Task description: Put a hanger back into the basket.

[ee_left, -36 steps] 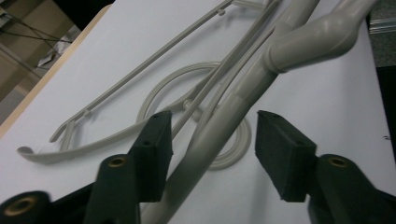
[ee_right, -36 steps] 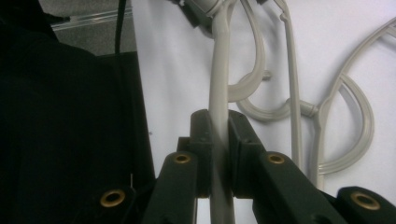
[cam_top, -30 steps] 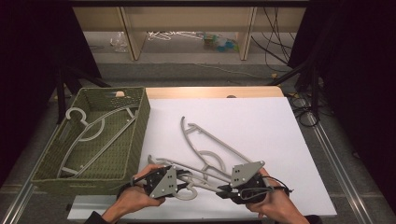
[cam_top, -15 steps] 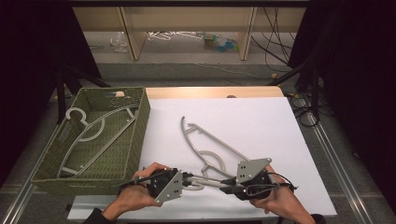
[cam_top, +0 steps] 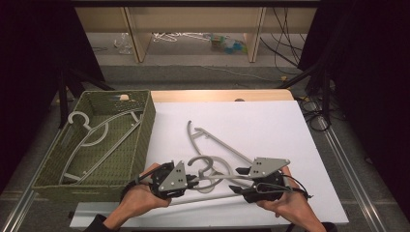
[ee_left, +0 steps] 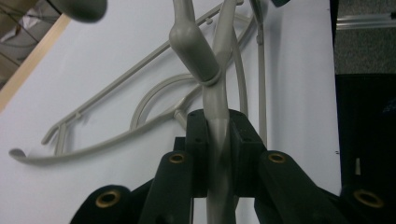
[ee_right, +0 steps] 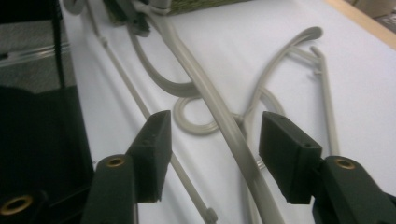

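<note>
Grey plastic hanger (cam_top: 212,181), thin & curved, near front edge of white counter (cam_top: 270,121), one arm pinched in left tool (cam_top: 193,182). Its hook overlaps a 2nd grey hanger (cam_top: 212,140) lying flat behind.

bare white tabletop (cam_top: 270,121) far side, basket (cam_top: 140,140) blocking left, hangers (cam_top: 217,145) mid-table

High view sits above the near edge, looking forward and down over the whole white table (cam_top: 270,121); both gripper views ride low and close along their own jaws; all three catch the same grey hanger (cam_top: 227,180) (ee_left: 217,126) (ee_right: 219,116).
</note>
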`<state>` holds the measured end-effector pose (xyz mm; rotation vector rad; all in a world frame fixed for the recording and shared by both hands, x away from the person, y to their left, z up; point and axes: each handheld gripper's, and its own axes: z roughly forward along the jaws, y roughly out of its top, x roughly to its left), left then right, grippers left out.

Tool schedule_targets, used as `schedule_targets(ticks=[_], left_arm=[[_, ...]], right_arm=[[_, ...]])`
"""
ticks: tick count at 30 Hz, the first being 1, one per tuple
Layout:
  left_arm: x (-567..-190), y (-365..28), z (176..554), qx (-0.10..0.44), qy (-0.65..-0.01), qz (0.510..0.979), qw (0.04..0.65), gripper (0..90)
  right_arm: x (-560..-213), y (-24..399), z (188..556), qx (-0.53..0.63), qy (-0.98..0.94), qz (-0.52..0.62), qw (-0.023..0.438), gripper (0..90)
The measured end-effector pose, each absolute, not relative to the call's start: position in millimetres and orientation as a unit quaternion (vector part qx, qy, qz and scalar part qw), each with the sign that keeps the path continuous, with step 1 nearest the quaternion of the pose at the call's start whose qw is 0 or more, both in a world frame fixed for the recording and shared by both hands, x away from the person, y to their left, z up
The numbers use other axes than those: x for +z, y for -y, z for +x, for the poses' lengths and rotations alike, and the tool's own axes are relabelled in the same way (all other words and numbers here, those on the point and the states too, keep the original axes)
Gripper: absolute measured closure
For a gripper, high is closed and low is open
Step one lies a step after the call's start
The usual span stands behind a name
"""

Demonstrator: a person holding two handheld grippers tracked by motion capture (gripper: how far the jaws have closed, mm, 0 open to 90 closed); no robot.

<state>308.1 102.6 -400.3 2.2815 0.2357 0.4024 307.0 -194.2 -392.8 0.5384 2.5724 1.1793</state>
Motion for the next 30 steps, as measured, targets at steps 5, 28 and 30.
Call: schedule_targets(ticks=[5,28,30], left_arm=[[-398.6,-116.2,316.9,0.124,-0.159,0.885,0.419,79.9],[-343.4,-163.2,318.0,0.132,-0.246,0.826,0.490,79.8],[-336.9,-168.9,317.2,0.130,-0.251,0.819,0.498,79.8]], right_arm=[[-386.6,197.7,303.5,0.404,-0.875,0.217,0.154,39.8],[-399.6,215.6,299.3,0.426,-0.852,0.266,0.149,31.4],[-400.8,217.3,299.0,0.425,-0.850,0.271,0.152,29.7]])
